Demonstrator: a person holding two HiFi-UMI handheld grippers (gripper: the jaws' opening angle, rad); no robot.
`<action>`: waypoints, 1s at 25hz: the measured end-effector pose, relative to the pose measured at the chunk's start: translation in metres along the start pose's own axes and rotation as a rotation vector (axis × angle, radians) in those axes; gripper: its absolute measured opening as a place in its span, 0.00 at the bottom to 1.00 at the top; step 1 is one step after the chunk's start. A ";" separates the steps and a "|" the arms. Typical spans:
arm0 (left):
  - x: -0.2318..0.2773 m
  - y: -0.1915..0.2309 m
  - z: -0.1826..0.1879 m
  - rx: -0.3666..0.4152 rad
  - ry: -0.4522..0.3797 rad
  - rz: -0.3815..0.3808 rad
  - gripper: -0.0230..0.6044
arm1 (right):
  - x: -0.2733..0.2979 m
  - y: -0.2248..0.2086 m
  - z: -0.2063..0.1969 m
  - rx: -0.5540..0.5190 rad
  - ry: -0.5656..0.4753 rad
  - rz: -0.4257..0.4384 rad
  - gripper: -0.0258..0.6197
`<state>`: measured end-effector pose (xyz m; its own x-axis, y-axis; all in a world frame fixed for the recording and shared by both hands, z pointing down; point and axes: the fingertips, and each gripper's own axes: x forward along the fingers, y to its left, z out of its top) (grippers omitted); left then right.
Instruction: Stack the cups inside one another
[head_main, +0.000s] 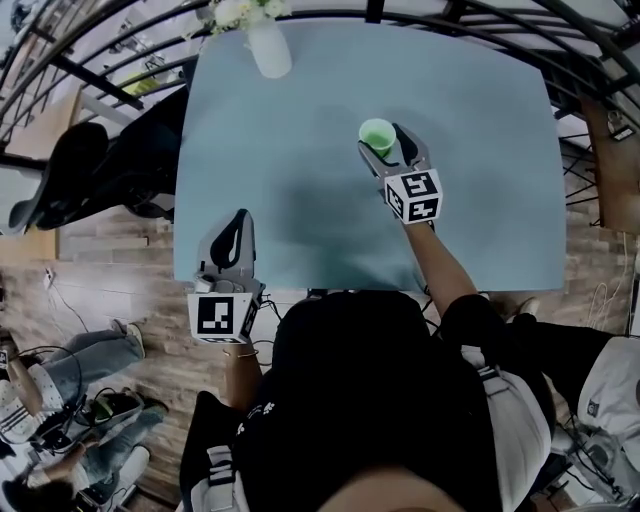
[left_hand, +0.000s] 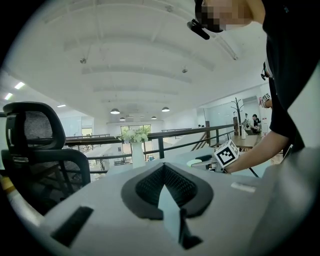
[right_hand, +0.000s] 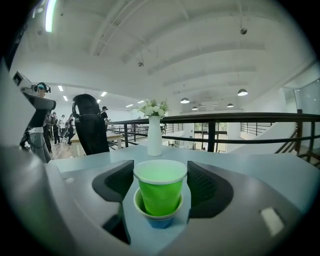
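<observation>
Seating green cup (right_hand: 159, 195) into blue cup (right_hand: 161, 223): right gripper (right_hand: 160, 172) jaws apparently pinch its rim for alignment; left gripper (left_hand: 164, 172) idle, jaws pressed together.

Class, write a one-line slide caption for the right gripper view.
Right gripper holds a green cup nested in a blue cup, white flower vase behind.
</observation>
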<state>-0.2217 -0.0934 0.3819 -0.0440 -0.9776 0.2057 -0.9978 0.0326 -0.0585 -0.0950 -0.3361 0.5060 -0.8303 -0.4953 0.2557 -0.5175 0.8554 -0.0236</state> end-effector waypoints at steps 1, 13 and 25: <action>0.001 0.001 -0.001 -0.001 0.003 0.003 0.02 | 0.001 0.000 -0.003 -0.002 0.005 0.002 0.56; 0.012 -0.005 0.000 -0.004 -0.011 -0.006 0.02 | 0.003 -0.005 -0.037 -0.003 0.089 -0.006 0.56; 0.010 -0.007 0.006 0.000 -0.031 -0.025 0.02 | 0.001 -0.004 -0.042 0.027 0.104 -0.011 0.58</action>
<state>-0.2147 -0.1049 0.3784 -0.0180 -0.9841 0.1768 -0.9985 0.0086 -0.0536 -0.0849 -0.3335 0.5473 -0.7992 -0.4854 0.3546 -0.5334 0.8446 -0.0460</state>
